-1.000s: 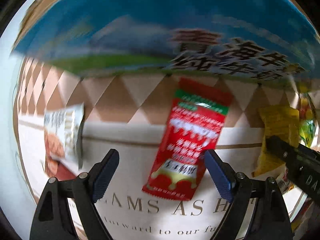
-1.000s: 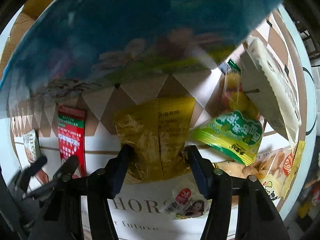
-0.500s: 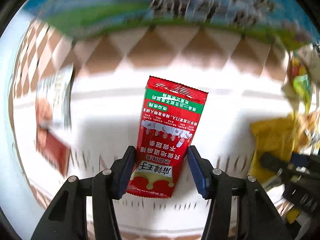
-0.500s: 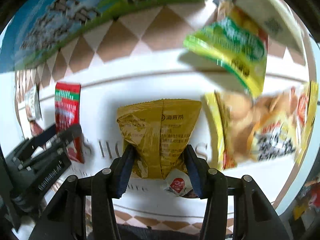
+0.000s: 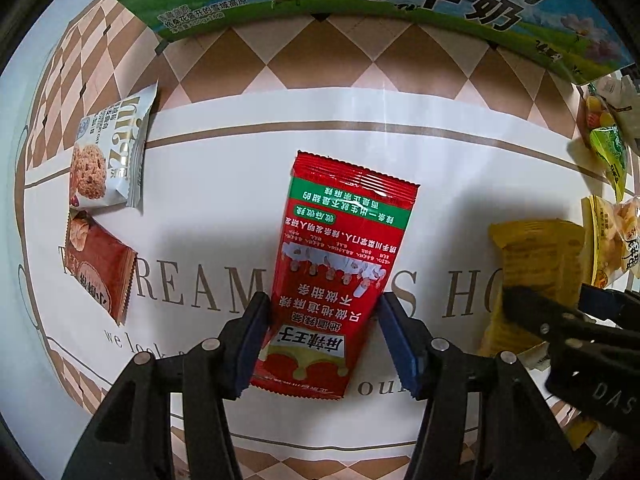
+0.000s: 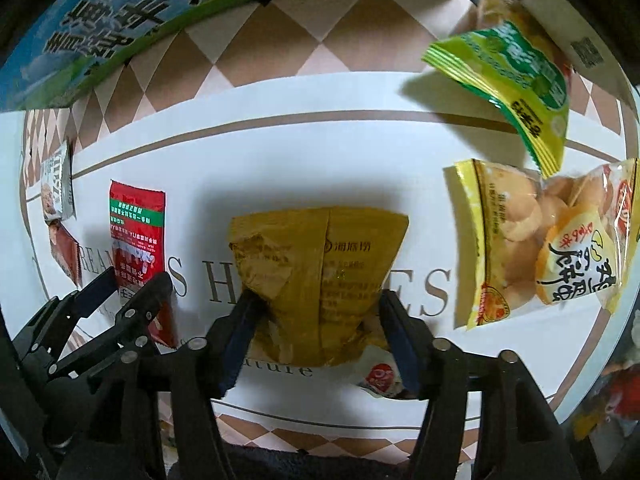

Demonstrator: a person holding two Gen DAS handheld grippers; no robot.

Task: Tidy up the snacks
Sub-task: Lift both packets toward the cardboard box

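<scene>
Both grippers' jaws just opened, left gripper [image 5: 320, 344] loosening around red packet [image 5: 340, 268].

Black hand-held gripper [image 5: 322, 346] arms, blue finger pads [image 5: 250, 344], silver screws

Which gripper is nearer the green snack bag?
Right. The right gripper straddles the yellow packet, with the green snack bag up to its right; the left gripper sits farther left, around the red packet.
</scene>
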